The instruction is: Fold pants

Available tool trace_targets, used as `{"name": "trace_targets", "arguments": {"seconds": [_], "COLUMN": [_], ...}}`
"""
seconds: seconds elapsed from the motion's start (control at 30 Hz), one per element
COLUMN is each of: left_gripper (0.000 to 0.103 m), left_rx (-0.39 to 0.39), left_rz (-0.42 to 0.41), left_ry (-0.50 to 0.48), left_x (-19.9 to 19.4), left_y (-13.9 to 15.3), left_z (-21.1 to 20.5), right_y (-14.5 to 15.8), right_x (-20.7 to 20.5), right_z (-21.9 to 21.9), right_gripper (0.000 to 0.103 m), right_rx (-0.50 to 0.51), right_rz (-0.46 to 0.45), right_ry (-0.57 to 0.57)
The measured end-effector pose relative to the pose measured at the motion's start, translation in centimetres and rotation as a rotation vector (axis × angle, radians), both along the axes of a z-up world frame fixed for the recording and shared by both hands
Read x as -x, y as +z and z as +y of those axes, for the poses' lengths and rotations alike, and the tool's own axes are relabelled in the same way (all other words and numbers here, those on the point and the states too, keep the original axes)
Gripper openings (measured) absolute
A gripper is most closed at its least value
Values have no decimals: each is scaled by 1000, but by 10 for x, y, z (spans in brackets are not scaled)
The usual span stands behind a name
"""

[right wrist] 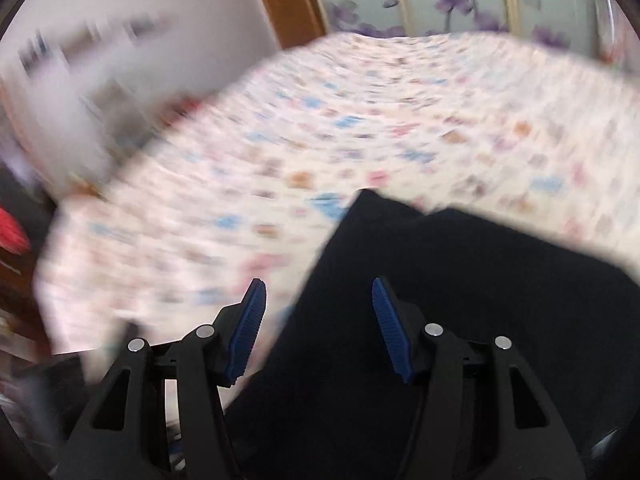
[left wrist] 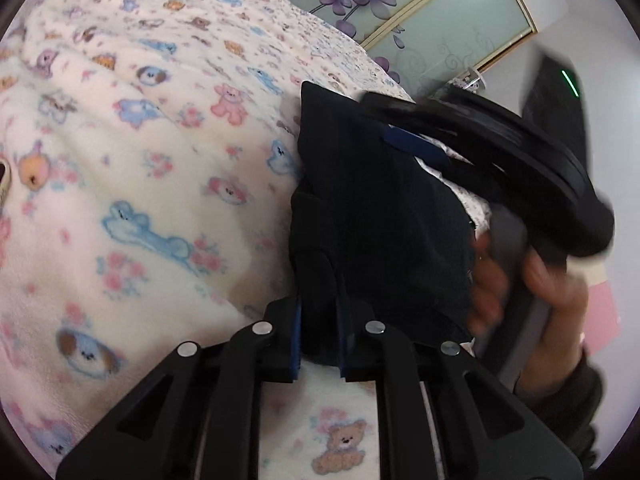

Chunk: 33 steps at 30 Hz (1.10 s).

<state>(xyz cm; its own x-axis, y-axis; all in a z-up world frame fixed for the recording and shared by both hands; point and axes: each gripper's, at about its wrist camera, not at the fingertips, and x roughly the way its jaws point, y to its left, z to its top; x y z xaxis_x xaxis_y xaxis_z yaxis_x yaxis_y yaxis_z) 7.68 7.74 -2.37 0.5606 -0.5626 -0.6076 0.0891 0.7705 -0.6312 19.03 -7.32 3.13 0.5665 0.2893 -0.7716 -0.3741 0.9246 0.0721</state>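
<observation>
Dark pants bunched on the bed, over a blanket printed with bears and puppies. Left tool clenched on the near edge of the pants, cloth pinched between its 2 blue pads. Right tool released, jaws apart above the pants, nothing pressed between them; from the left view seen blurred just right of the pants, gripped by a hand. Flowered glass doors beyond the pants, past the bed's far edge.
</observation>
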Motion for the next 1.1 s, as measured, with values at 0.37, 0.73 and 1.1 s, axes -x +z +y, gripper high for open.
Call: {"name": "trace_targets", "arguments": {"seconds": [0.37, 0.73, 1.1], "left_gripper": [14, 12, 48], "left_rx": [19, 83, -5], "left_rz": [3, -44, -54], "left_ry": [10, 22, 143], "left_x": [-3, 9, 12], "left_y": [-4, 5, 9], "left_z": [4, 11, 30], "right_y": [-51, -4, -12], "right_x": [-10, -24, -9], "right_z": [71, 35, 12], "right_gripper": [18, 16, 45], "right_rx": [618, 266, 112], "right_rz": [-104, -87, -60], "right_ry": [47, -93, -14]}}
